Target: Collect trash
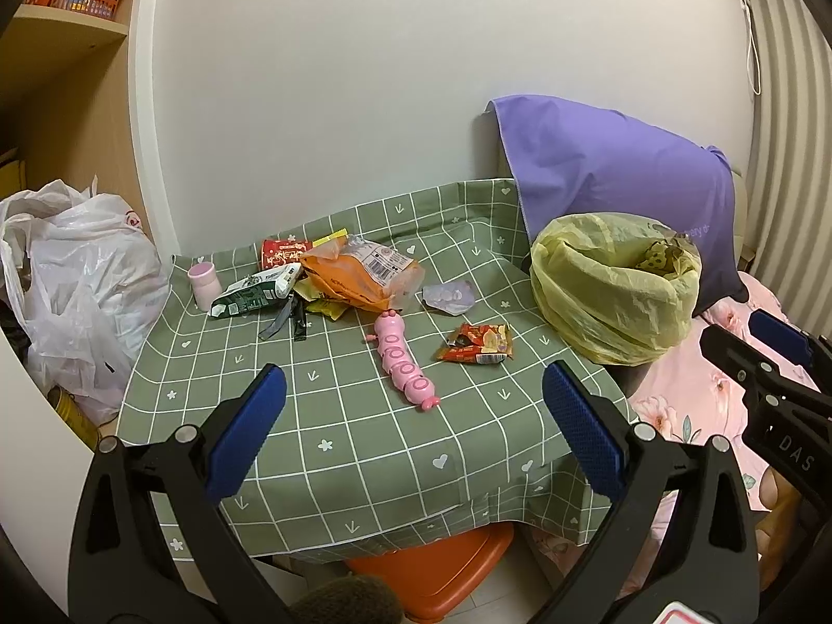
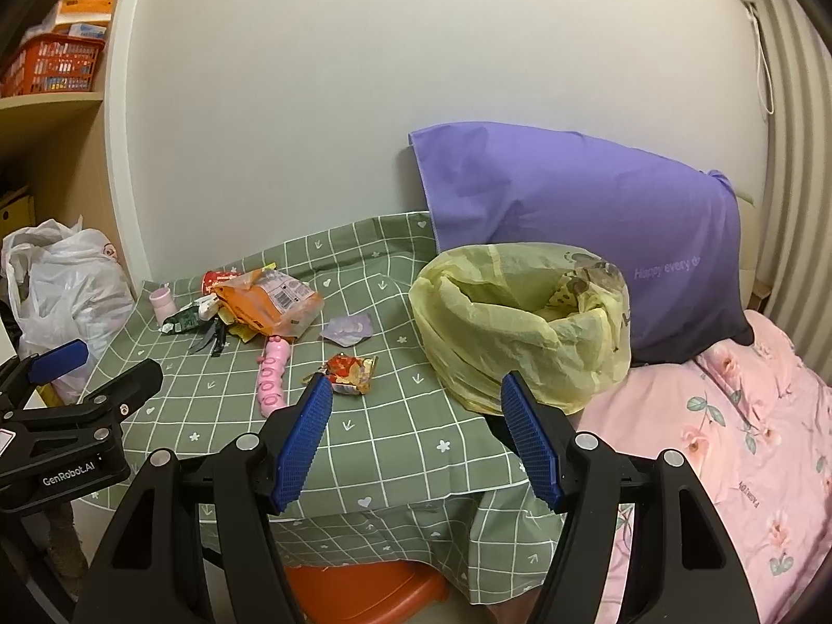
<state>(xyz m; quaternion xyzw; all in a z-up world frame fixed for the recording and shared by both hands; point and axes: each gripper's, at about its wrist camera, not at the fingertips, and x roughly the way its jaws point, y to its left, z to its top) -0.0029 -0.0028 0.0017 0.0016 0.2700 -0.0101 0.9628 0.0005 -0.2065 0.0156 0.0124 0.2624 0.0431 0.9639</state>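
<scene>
Across the lower frame, we hold the left gripper (image 1: 413, 437) and the right gripper (image 2: 416, 442) spread wide and empty above the green checked tablecloth (image 1: 364, 447). At centre lie a red snack wrapper (image 1: 476, 344) and an orange bag (image 1: 359, 273); at right stands the yellow-lined bin (image 1: 613, 286).

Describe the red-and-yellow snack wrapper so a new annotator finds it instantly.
Start at the yellow-lined trash bin on the green checked tablecloth. The crumpled red-and-yellow snack wrapper lies alone between it and the pink caterpillar toy, apart from the pile at the back.
</scene>
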